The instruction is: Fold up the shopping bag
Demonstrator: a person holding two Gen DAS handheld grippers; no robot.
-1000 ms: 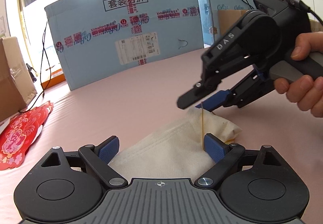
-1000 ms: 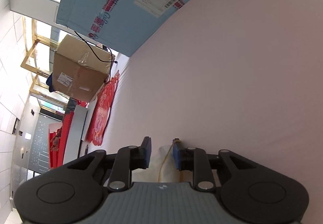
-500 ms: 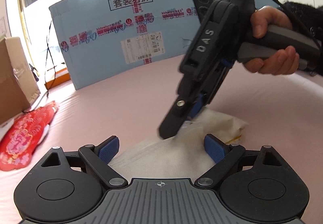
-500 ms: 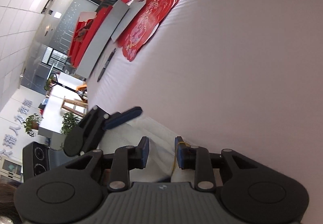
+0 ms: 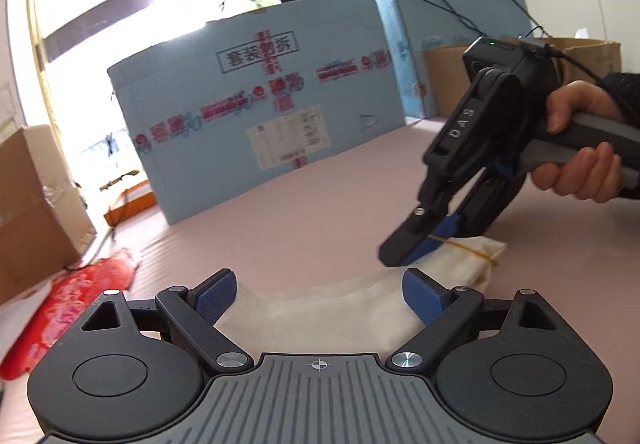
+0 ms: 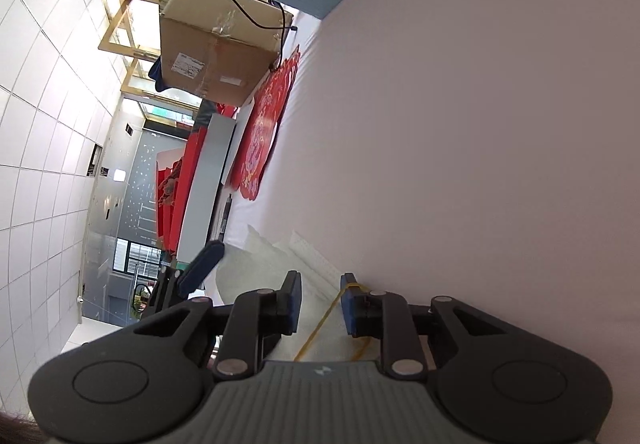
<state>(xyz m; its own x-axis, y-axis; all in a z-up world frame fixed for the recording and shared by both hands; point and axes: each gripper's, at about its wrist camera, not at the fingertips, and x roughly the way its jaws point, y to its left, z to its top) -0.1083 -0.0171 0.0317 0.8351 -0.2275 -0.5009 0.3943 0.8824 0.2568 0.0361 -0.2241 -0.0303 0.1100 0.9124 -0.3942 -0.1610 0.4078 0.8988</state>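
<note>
Indoors, two handheld grippers work over a pink tabletop [image 5: 312, 212]. Starting at nine o'clock in the left wrist view, a brown cardboard box [image 5: 28, 212] stands at the table edge, with a red patterned item [image 5: 76, 296] lying flat at eight o'clock. At twelve o'clock a large pale blue carton [image 5: 256, 116] stands upright; its black-framed Chinese label reads "套装" and "拆", with a red character between them too blurred to read, red logo tape crossing it and a white shipping label below. At six o'clock the left gripper [image 5: 318, 294] has its blue-padded jaws spread wide, either side of the near end of a cream shopping bag [image 5: 340, 316] lying rolled on the table, not pressing it. At three o'clock a hand [image 5: 580, 152] holds the right gripper [image 5: 416, 252], its housing marked "DAS", tilted down at the bag's far end. A yellow rubber band [image 5: 472, 250] stretches from its blue pad across that end. In the right wrist view the band [image 6: 320, 324] is hooked over one pad; the jaws, narrowly parted, have just been closing with the bag between them, not pinching it.
</note>
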